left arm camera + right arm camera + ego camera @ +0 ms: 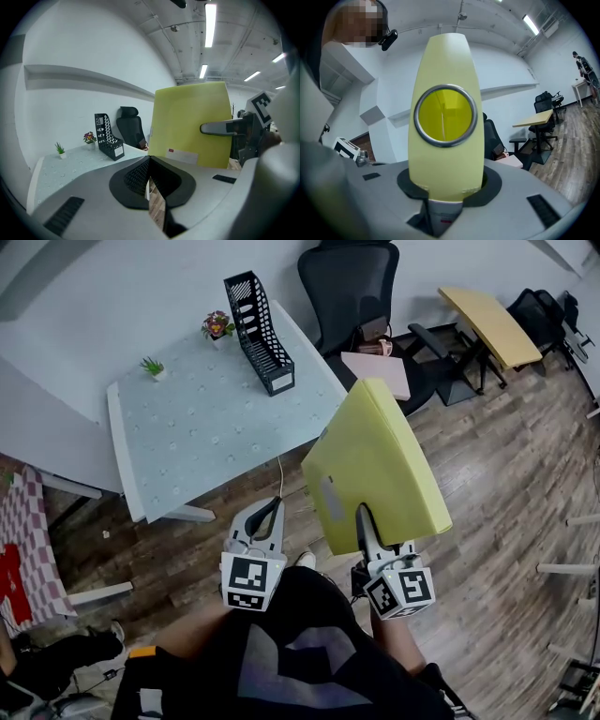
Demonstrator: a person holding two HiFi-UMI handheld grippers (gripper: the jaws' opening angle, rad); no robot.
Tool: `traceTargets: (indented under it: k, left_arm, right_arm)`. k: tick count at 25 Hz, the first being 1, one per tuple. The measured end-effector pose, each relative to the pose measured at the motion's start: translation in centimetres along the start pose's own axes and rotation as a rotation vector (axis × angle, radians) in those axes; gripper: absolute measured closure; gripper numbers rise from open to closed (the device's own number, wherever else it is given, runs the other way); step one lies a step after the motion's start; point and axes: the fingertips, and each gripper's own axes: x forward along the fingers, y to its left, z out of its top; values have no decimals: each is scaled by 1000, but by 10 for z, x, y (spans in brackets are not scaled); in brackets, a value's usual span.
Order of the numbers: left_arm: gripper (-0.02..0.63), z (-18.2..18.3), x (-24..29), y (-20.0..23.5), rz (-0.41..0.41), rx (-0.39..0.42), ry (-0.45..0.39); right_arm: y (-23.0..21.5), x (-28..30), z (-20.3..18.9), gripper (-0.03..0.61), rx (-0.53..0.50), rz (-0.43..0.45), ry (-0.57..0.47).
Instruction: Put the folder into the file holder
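The right gripper [364,517] was clamped on the yellow folder [375,465], its jaws closed over the lower edge of the binder near the spine, one on each cover. In the right gripper view the spine [445,140] stood upright straight out of the jaws, and its metal-ringed finger hole [446,113] sat above them. The folder rose up and away from that gripper, tilted a little, held in the air over the wooden floor [497,474] and not touching the table [206,427]. A pale label [331,495] on the cover lay just beside the gripping jaw. The left gripper [270,510] hung beside the right one, apart from the folder, with its jaws brought together at the tips and nothing between them; in the left gripper view only a sliver of floor showed below the meeting point [150,159]. Ahead of both grippers, beyond the near table edge, the black mesh file holder [260,332] stood upright at the far side of the table, well apart from the folder. A small flowering plant [217,324] stood just beside the holder and a little green plant [152,367] further to the left gripper's side. A black office chair [352,287] stood behind the table, ahead of the right gripper.
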Motion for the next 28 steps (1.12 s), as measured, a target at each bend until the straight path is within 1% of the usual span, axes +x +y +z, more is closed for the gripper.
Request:
traceTargets:
  k: [8, 15, 22, 28]
  left_arm:
    - [609, 2, 16, -4, 0, 8, 15]
    - [609, 6, 49, 2, -42, -3, 9]
    - [609, 18, 100, 26, -84, -36, 8]
    - [609, 29, 141, 67, -90, -84, 15]
  right_arm:
    - [-11, 7, 1, 426, 11, 9, -5]
    - [-24, 26, 5, 426, 11, -33, -4]
    - [-26, 77, 23, 426, -11, -25, 5]
    - [-26, 139, 48, 426, -28, -19, 10]
